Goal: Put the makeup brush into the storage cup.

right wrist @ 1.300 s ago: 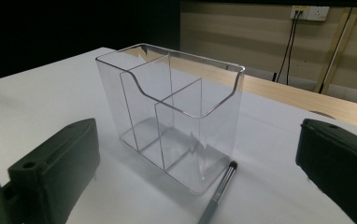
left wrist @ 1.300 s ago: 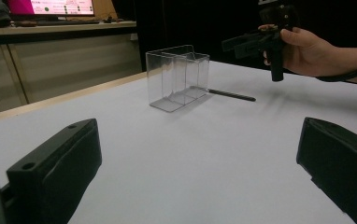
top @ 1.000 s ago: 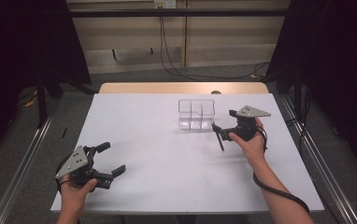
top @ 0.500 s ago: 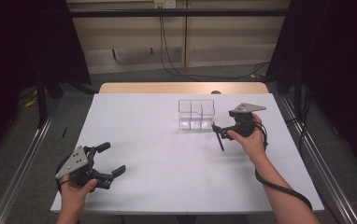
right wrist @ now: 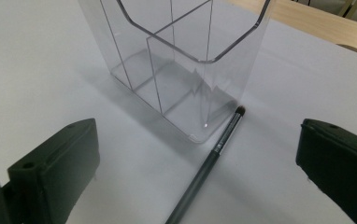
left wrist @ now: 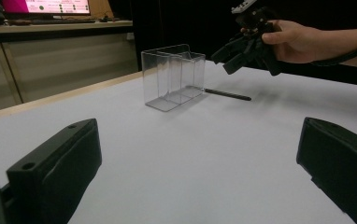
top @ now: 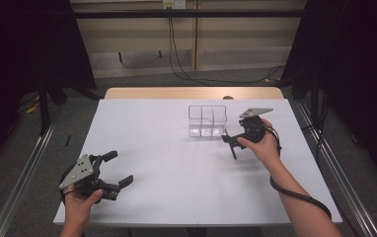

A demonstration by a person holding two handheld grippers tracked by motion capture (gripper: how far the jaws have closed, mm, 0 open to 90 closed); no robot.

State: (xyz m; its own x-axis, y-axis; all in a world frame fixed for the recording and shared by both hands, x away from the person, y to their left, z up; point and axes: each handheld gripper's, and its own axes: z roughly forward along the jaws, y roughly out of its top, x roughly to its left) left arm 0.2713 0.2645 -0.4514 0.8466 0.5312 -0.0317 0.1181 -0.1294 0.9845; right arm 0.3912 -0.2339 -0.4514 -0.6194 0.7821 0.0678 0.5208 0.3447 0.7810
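Even overhead light falls on the white table (top: 176, 163), which reads bright, while the room to the far left and right sinks into near black. Shadows are soft and short; a faint 1 lies under the right gripper (top: 233, 140). The clear organizer (right wrist: 181, 60) catches pale glints along its rim and casts a grey, jagged reflection. In both gripper views the 2 near jaws are blurred and stretched at the edges.
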